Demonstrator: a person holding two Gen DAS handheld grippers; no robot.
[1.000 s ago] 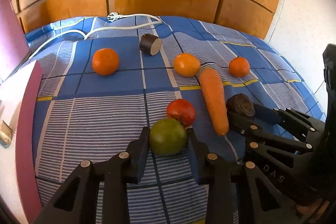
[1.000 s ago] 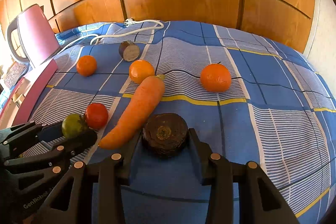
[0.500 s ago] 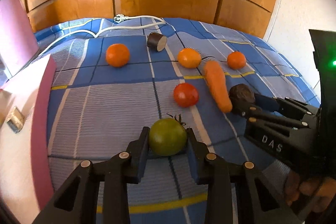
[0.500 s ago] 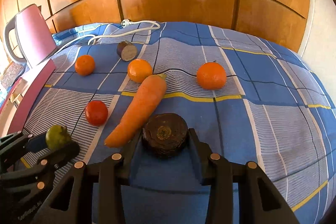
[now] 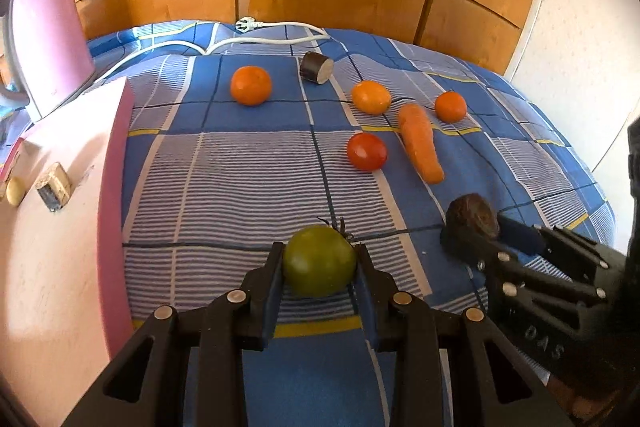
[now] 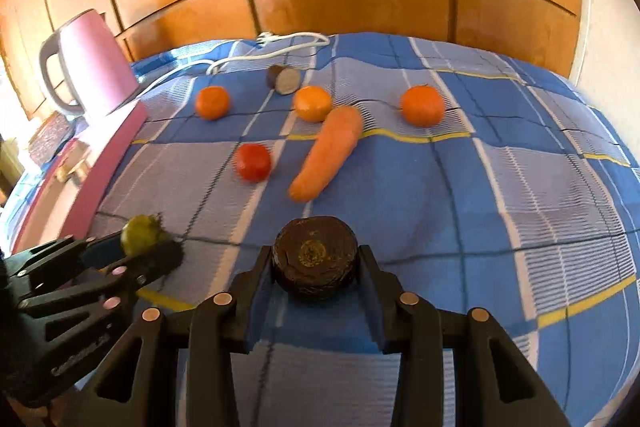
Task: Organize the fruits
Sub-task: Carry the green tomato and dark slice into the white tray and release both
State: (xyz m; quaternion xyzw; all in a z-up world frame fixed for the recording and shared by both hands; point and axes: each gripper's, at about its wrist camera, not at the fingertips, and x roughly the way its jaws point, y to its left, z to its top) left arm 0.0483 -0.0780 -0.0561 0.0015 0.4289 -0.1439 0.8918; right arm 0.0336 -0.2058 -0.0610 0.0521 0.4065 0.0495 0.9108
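Observation:
My left gripper [image 5: 318, 269] is shut on a green tomato [image 5: 320, 259] and holds it just above the blue checked cloth [image 5: 248, 179], near the front. To its right, my right gripper [image 6: 315, 261] is shut on a dark brown cut beet [image 6: 314, 257], cut face toward the camera. In the left wrist view the beet [image 5: 474, 215] sits at the right gripper's tips. In the right wrist view the green tomato [image 6: 140, 229] shows at lower left. A red tomato [image 5: 367, 151] and a carrot [image 5: 420, 143] lie mid-cloth, with three oranges [image 5: 251, 85] [image 5: 371, 97] [image 5: 450, 106] farther back.
A dark cut vegetable piece [image 5: 317, 67] lies behind the oranges, near a white cable with a plug [image 5: 276, 26]. A pink kettle [image 6: 94, 63] stands at the back left. A pink-edged board [image 5: 68, 211] with small items borders the cloth on the left. Wooden panels close the back.
Both grippers have drawn back toward the near edge with their loads. The green tomato has left the red tomato's side, and the beet has pulled away from the carrot's tip.

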